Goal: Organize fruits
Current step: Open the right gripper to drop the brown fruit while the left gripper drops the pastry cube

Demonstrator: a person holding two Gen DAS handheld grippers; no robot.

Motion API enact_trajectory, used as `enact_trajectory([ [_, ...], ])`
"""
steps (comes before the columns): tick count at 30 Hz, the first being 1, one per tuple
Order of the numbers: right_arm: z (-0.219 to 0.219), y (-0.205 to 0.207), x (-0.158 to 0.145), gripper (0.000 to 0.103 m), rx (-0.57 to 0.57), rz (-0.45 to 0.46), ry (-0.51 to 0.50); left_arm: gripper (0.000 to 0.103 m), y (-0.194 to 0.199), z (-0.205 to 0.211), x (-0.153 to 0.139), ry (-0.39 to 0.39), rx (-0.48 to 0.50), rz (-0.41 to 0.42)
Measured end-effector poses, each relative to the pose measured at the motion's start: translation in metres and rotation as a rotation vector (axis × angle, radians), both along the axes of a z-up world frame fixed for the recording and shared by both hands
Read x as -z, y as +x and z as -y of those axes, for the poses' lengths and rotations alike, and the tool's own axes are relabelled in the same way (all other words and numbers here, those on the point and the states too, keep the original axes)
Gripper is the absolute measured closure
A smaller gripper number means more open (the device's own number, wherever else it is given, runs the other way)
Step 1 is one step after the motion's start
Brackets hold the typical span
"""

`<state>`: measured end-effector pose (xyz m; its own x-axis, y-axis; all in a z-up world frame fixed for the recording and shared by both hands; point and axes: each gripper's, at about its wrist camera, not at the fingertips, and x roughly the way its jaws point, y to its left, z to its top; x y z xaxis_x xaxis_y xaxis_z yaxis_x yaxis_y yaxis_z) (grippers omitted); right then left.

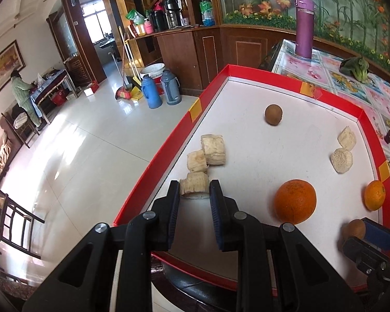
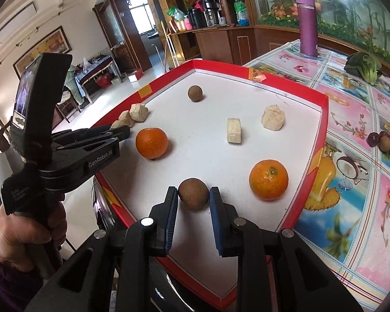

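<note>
The tray is red-rimmed with a white floor, and the fruits on it are about half sorted, as far as can be judged.

Along the tray's left rim in the left wrist view, 3 pale chunks sit in a row. The left gripper has its pads against the sides of the nearest chunk, which rests on the tray floor; it looks gripped, though the pads may only be touching it. The other 2 in the row lie just above it in the frame, touching each other.

2 more pale chunks remain well apart from that row, right of centre in the right wrist view.

The 2 oranges are apart: one near the left gripper, one at lower right. The 2 brown fruits are also apart: one at upper centre, the other at lower centre between the right gripper's fingers, pads close on both sides, on the floor and not lifted.

Left to do, by my reading: bring over the 2 stray chunks, pair the oranges, pair the brown fruits.
</note>
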<state>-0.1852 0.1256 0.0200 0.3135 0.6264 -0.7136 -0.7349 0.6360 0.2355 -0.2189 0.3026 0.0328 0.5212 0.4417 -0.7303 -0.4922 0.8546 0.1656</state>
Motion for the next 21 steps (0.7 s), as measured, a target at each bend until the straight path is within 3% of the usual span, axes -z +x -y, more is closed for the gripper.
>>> enact_trajectory([
  [2,-0.002,-0.001,0.000,0.078,-0.005,-0.004,-0.011,0.075,0.000,0.002,0.000,0.020,-0.004,-0.008],
  [4,-0.005,-0.002,0.000,0.075,-0.016,-0.003,-0.041,0.066,0.001,0.002,-0.001,0.042,-0.021,-0.017],
  [5,-0.006,-0.004,0.000,0.073,-0.021,0.001,-0.050,0.054,0.000,0.001,-0.001,0.047,-0.028,-0.018],
  [6,-0.006,-0.005,-0.001,0.063,-0.027,-0.002,-0.051,0.047,-0.001,0.001,-0.001,0.034,-0.022,-0.012],
  [8,-0.003,-0.005,-0.001,0.049,-0.022,-0.019,-0.042,0.042,-0.003,0.002,-0.002,0.019,-0.024,-0.004],
  [12,0.013,-0.001,-0.013,0.048,-0.006,-0.011,0.027,0.036,-0.005,0.008,-0.009,0.047,-0.029,0.018],
  [16,0.036,0.008,-0.031,0.048,0.033,0.001,0.119,0.035,-0.009,0.016,-0.026,0.059,-0.030,0.071],
  [21,0.069,0.024,-0.044,0.048,0.104,0.016,0.192,0.026,-0.014,0.035,-0.049,0.056,0.003,0.148],
])
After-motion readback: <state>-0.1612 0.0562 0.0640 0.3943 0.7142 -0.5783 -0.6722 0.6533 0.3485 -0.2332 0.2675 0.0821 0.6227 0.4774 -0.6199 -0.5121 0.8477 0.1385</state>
